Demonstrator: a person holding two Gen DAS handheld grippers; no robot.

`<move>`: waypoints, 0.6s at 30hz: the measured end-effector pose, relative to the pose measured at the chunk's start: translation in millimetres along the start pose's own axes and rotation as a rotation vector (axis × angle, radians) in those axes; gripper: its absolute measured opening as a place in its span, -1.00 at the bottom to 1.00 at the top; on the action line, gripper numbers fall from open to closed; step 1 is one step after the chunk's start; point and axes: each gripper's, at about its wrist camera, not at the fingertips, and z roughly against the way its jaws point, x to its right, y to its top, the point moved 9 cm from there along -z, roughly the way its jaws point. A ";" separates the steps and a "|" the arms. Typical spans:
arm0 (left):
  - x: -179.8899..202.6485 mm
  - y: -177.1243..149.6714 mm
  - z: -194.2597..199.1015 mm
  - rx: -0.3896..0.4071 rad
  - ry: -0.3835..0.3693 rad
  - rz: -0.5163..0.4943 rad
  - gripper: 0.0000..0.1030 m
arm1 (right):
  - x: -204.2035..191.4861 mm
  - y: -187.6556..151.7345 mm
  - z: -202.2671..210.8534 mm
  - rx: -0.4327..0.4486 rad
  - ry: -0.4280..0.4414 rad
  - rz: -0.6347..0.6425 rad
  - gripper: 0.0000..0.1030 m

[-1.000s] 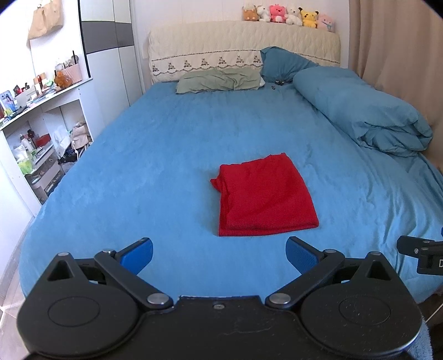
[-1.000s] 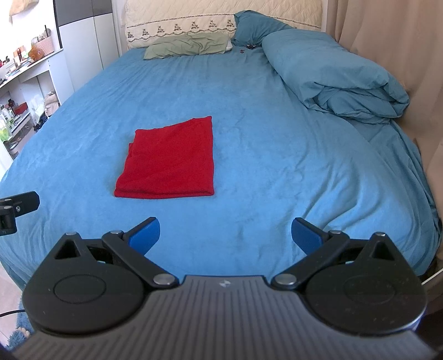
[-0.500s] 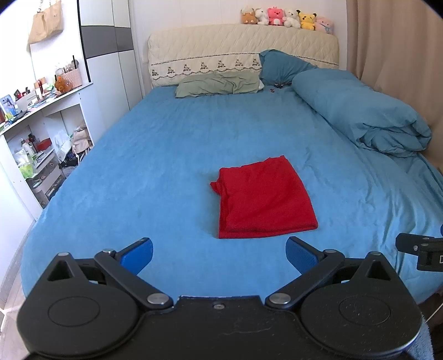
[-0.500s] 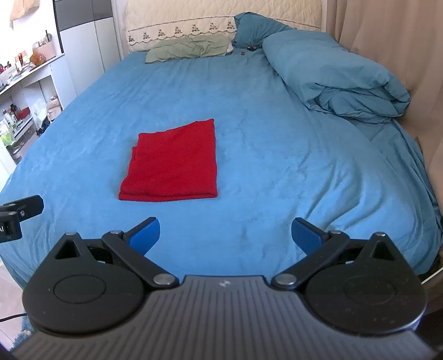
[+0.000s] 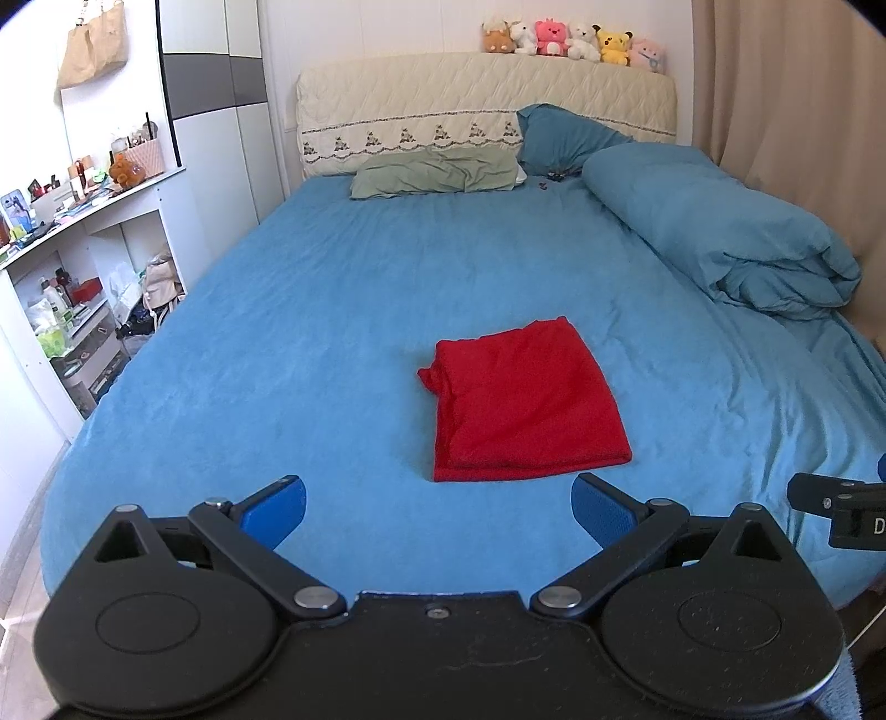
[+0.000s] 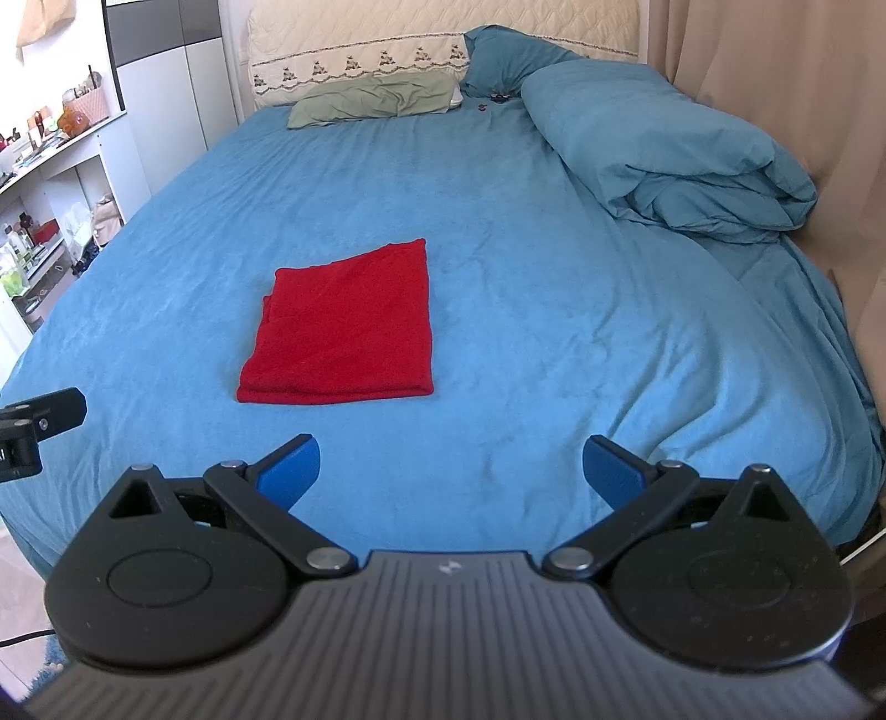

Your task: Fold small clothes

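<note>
Left wrist view: red garment lies on the blue bed sheet, roughly mid-bed, a bit right of centre. It's a flat, near-rectangular packet w/ layered edges showing along the left side and near edge, so judged as already folded. One small bunched corner sticks out at the far left. Left gripper hangs near the foot of the bed, fingers wide apart, nothing between them, not touching the cloth; garment sits just beyond the blue pads. Part of the other tool shows at the right edge. Far end: green pillow, rolled blue duvet on the right, plush toys on the headboard, shelves on the left.

Right wrist view: same garment now sits left of centre, well apart from the right gripper, whose fingers are also spread w/ nothing held. Near edge of the packet looks straight and stacked; right side clean.

Progress, as judgement: fold on this piece looks done or nearly so. Left to do, at most: tidy that loose far-left corner, maybe one more fold if a smaller packet is wanted. No other small clothes visible on the bed, so can't tell if more items wait.
</note>
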 end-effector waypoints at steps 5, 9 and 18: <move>0.7 -0.3 0.0 -0.003 -0.004 0.002 1.00 | 1.2 0.1 0.1 0.000 -0.001 -0.001 1.00; 0.9 1.0 1.0 -0.002 -0.005 0.003 1.00 | 0.6 -0.1 0.2 0.000 -0.001 -0.001 1.00; 2.8 2.1 7.5 0.030 -0.011 -0.005 1.00 | 0.5 0.0 0.2 0.001 0.000 -0.001 1.00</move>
